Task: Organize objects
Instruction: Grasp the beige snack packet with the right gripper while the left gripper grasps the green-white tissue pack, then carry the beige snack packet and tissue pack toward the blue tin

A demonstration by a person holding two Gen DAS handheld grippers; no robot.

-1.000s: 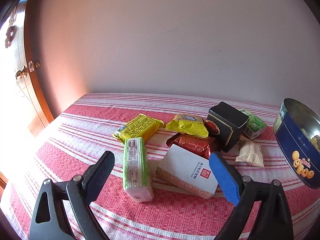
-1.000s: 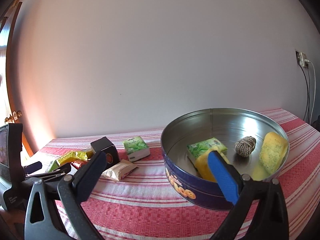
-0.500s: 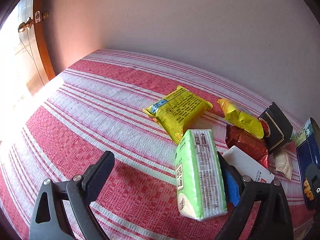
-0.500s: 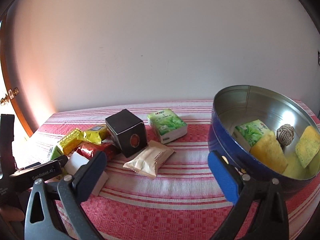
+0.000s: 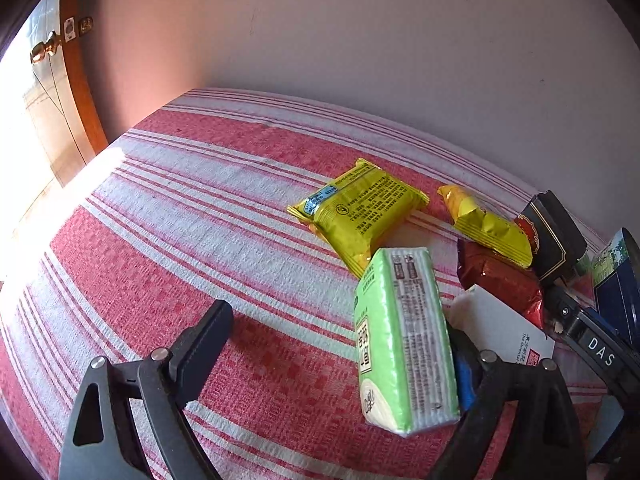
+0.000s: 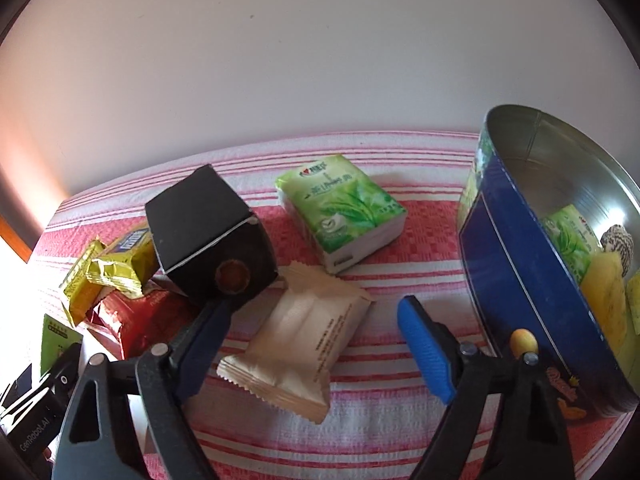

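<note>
Right now both tools stand wide apart and grip nothing. The left tool (image 5: 340,344) sits low over the worktop (image 5: 192,216), its right finger hidden behind the green tissue pack (image 5: 404,340), which lies beside it and not between the fingers. The right tool (image 6: 316,320) hangs over the cream wrapper (image 6: 300,340), which lies flat between its spread fingers, though I cannot tell whether either finger touches it.

Judging by looks, the cream wrapper is a light, soft, sealed pouch with crimped zigzag ends; its film looks smooth and likely slippery, so a pinch across the narrow middle, over the filled bulge, should hold better than a grip on the thin end seams. The green tissue pack is a squashy plastic-wrapped block, light and forgiving, best taken across its short width.

Nearby lie a yellow packet (image 5: 360,208), a small yellow pouch (image 5: 488,224) and a crinkled red foil packet (image 5: 500,280), all thin and crackly. A black box (image 6: 208,236) of stiff card stands tilted on the red foil, and a second tissue pack (image 6: 344,220) printed with leaves rests behind the cream wrapper. The blue tin (image 6: 520,280), round with a shiny metal inside, stands at the right and already contains a few things; it seems the place for the rest.
</note>
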